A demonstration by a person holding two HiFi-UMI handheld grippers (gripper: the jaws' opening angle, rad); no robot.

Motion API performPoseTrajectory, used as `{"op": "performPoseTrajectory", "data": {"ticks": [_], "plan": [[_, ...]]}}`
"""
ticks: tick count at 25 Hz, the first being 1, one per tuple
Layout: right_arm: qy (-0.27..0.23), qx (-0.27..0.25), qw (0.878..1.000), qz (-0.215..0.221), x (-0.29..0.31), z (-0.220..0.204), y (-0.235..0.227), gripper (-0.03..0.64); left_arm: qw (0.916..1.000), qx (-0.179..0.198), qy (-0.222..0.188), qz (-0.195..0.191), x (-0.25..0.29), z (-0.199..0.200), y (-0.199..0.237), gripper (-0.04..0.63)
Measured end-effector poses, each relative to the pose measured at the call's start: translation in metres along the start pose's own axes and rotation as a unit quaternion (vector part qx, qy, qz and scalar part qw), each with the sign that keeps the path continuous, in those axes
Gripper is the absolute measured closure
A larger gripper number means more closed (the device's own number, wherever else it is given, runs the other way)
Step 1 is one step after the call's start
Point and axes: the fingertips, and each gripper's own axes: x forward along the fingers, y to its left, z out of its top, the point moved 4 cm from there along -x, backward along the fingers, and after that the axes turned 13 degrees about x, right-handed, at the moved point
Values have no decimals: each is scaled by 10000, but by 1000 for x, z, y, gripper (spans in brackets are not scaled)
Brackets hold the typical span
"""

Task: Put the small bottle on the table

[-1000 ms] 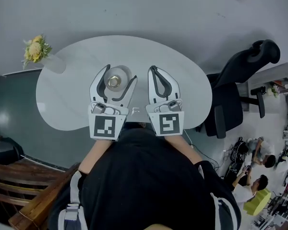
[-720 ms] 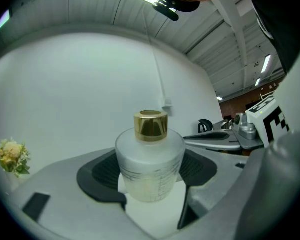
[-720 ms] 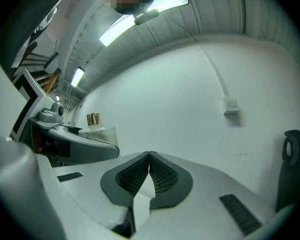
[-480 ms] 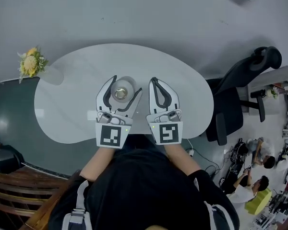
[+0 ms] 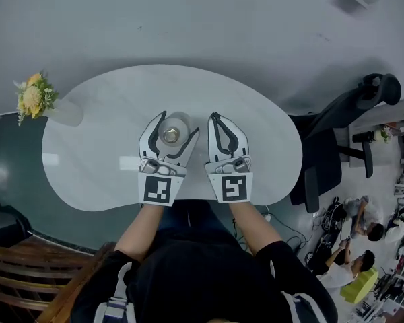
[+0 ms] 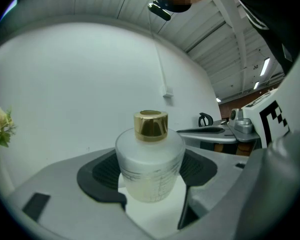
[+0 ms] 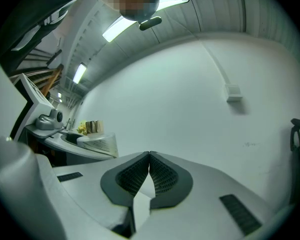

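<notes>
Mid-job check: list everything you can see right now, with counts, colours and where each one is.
table: one, white, centre of the head view
small bottle: one, frosted with a gold cap, held in the left gripper
flowers: one bunch, yellow, table's left end
office chair: one, black, right of the table
wooden bench: one, brown, lower left
left gripper: one, white and black, shut on the small bottle
right gripper: one, white and black, shut, empty

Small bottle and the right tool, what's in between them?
In the head view, one jaw of the left tool, closed around the small bottle, and a bare strip of table separate it from the right tool.
</notes>
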Motion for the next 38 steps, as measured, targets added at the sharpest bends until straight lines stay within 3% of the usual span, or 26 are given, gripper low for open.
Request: {"op": "performPoseTrajectory", "data": {"ticks": [10, 14, 26, 38], "plan": [[355, 233, 9991, 87, 12, -61, 0, 595, 9991, -104, 397, -125, 11, -65, -12, 261], [443, 375, 9982, 119, 12, -80, 3, 595, 9993, 88, 318, -190, 13, -79, -15, 261], [771, 549, 9955, 10, 1, -128, 10, 595, 9937, 51, 1029, -448, 7, -146, -34, 261], [982, 708, 9926, 51, -3, -174, 17, 595, 9886, 18, 1337, -689, 6, -176, -46, 261]]}}
